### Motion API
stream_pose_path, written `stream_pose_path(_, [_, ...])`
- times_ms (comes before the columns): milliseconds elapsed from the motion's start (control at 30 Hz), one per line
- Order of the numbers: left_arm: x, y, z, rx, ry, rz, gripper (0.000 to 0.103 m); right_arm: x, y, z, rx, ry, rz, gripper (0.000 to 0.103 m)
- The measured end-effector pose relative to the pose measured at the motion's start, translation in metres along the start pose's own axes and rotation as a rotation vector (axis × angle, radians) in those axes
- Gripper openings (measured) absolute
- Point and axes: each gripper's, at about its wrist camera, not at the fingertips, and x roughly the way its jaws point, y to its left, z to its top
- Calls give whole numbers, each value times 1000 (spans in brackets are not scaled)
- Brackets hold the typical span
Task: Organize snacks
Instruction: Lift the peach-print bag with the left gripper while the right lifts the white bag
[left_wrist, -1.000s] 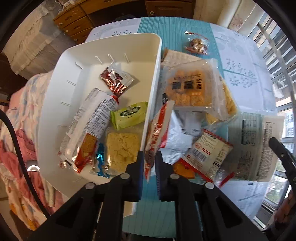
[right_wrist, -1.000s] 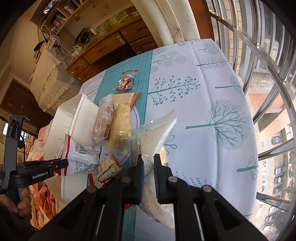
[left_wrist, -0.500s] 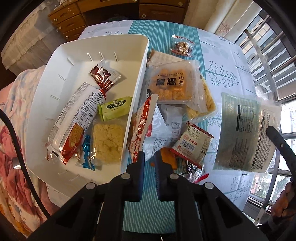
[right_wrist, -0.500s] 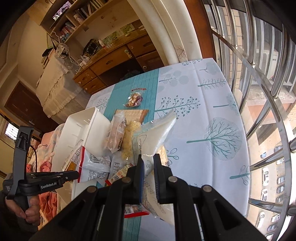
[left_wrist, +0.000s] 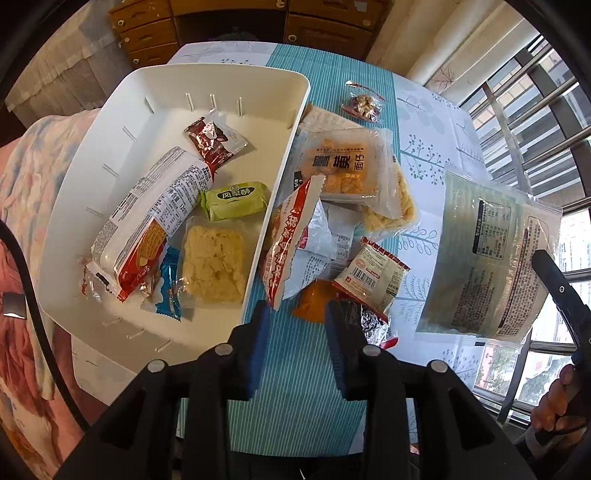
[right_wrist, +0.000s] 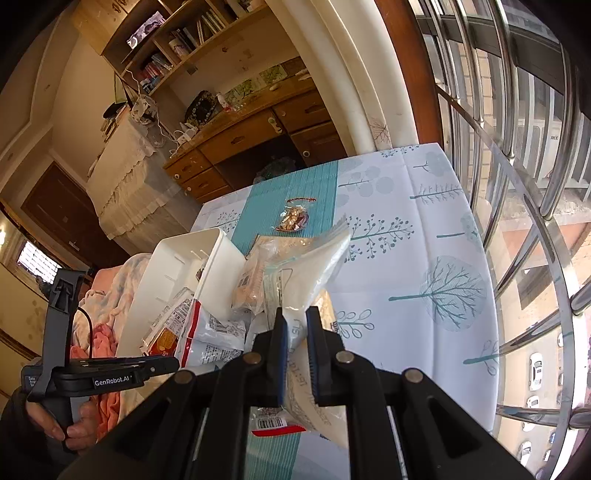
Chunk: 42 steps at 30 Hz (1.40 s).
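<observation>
Looking down from the left wrist cam you get the whole spread: the table (left_wrist: 436, 122) with its tree-print cloth, and the white bin (left_wrist: 122, 110) on the left side already holding a long cracker pack (left_wrist: 155, 218), a clear pack of yellow crumbly stuff (left_wrist: 214, 258), a green wrapped cake (left_wrist: 236, 199) and a small dark-red packet (left_wrist: 212, 142). None of that interior really shows from the right wrist cam, which mostly catches the bin's outer wall, the wooden desk (right_wrist: 243, 136) and the window bars.

Big clear flat bag (left_wrist: 487, 254) hangs off to the right, above the cloth, pinched at its lower edge by the right gripper (right_wrist: 295, 325), fingers clamped on the plastic. Only the right cam shows that pinch up close.

Left gripper (left_wrist: 295, 314) has its fingers spread apart with nothing between them. The red-and-white snack pack (left_wrist: 291, 236) leans on the bin's right wall, its bottom corner just beside the left finger. A small nut packet (left_wrist: 364, 105) sits well apart at the far end.
</observation>
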Motion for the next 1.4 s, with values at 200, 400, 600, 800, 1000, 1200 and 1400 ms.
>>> stream_pose_path(200, [4, 10, -8, -46, 20, -11, 53, -7, 0, -2, 1, -12, -2, 10])
stream_pose_path(400, [11, 15, -10, -81, 27, -33, 63, -10, -3, -5, 8, -13, -1, 10])
stream_pose_path(600, [17, 12, 2, -85, -28, -39, 67, -12, -3, -7, 4, -11, -3, 10])
stream_pose_path(800, [30, 5, 17, -46, -54, 13, 65, -13, -5, -7, 7, -2, -6, 10])
stream_pose_path(1000, [39, -4, 25, 12, -76, 67, 43, -13, -9, -5, 14, 4, -6, 10])
stream_pose_path(1200, [42, -1, 30, 14, -78, 124, 21, -10, -12, 0, 20, 5, -8, 10])
stream_pose_path(1400, [37, 6, 27, -15, -74, 106, 17, -9, -13, 3, 20, 7, -5, 10])
